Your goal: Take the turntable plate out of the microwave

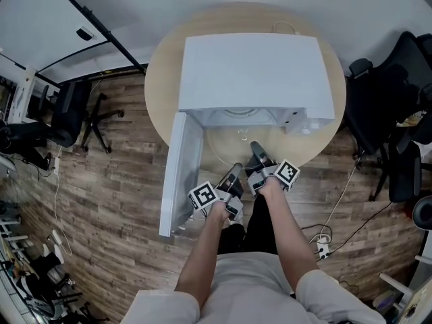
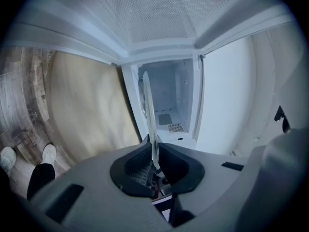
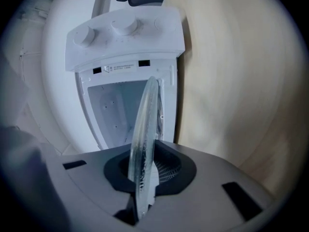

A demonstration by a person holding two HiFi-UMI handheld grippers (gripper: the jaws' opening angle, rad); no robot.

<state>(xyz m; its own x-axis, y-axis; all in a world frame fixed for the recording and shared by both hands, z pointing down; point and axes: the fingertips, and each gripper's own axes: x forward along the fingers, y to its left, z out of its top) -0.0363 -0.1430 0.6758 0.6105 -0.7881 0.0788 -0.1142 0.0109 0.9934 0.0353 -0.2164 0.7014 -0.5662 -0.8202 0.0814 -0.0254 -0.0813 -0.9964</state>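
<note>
The white microwave [image 1: 253, 69] stands on a round wooden table [image 1: 160, 73], its door [image 1: 179, 174] swung open to the left. The clear glass turntable plate [image 1: 229, 144] sits just outside the cavity mouth, over the table's near edge. My left gripper [image 1: 234, 172] is shut on its near rim, and my right gripper [image 1: 257, 151] is shut on the rim a little further in. In the left gripper view the plate [image 2: 148, 110] runs edge-on between the jaws of that gripper [image 2: 154, 164]. The right gripper view shows the plate [image 3: 145, 139] edge-on in that gripper [image 3: 145, 178], with the cavity [image 3: 113, 110] behind.
The microwave's knob panel [image 3: 123, 33] is to the right of the cavity. Black office chairs stand at the left [image 1: 67, 113] and right [image 1: 391, 113] of the table. Cables and a power strip [image 1: 322, 250] lie on the wooden floor near my right side.
</note>
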